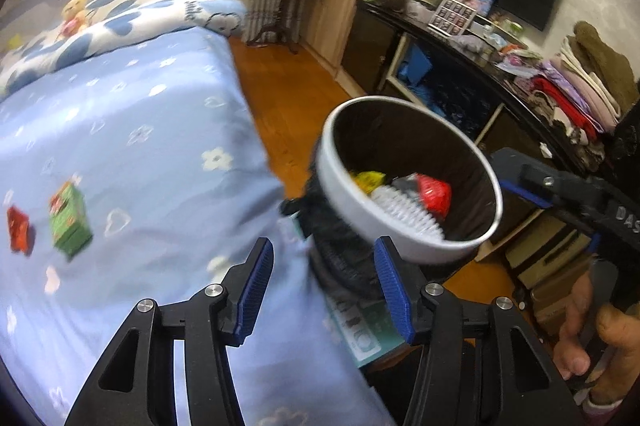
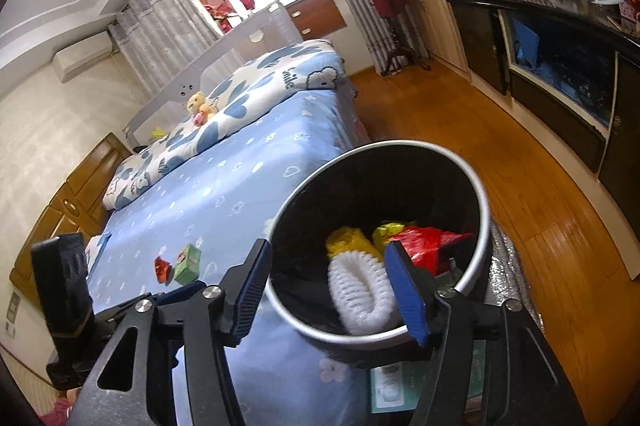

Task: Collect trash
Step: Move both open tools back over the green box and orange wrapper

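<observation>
Item 1: trash bin (image 2: 472, 258), round w/ pale rim and dark liner, seen beside the bed's near corner, just off the side edge. Contents: white brush (image 2: 362, 292), yellow wrapper (image 2: 348, 240), red packet (image 2: 428, 246).
Item 2: green carton (image 1: 69, 222), lying on the bed (image 1: 152, 129) near its near edge, red wrapper (image 1: 18, 229) just beside it (both blurred in left view).
Item 3: left claw (image 1: 326, 290), spread, nothing pinched betw. the blue pads; bed edge and bin seen beyond.
Item 4: right claw (image 2: 336, 294), spread, nothing pinched, poised over the bin's near rim; brush is framed betw. its fingers.
Item 5: a hand (image 1: 588, 330) is seen gripping the right handle.
</observation>
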Available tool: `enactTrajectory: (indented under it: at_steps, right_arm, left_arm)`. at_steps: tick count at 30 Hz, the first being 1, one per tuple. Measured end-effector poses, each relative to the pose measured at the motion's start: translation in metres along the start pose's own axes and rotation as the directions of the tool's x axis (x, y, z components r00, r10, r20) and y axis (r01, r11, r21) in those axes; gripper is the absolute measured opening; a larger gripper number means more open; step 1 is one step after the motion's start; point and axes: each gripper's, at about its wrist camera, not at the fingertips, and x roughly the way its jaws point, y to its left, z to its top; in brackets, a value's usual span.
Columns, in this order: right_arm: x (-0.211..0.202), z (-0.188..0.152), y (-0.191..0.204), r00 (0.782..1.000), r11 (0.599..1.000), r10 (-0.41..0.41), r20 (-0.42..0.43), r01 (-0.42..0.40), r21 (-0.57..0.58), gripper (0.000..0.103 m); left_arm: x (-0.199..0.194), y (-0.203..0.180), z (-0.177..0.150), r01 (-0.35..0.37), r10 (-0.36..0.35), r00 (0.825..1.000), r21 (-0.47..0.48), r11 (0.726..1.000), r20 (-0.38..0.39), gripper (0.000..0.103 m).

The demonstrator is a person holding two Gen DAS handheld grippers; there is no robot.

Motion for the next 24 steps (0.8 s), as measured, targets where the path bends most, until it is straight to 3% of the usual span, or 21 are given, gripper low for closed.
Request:
enactTrajectory:
  at_steps: [11,24]
  right_arm:
    - [0.019,-0.029,0.056,0.997,0.994,0.058,-0.046,-0.062,-0.086,0.068]
    - [0.057,-0.075,0.123,0.98,0.974,0.12,-0.158,-0.147,-0.175,0.07]
  left_arm:
    - [-0.038,0.046,-0.049,-0.118,0.12,0.993,-0.111,0.987,0.004,0.052]
    - [-0.081,0.081,-0.084,-0.222,0.229,0.974,-0.228,0.948,0.002,0.052]
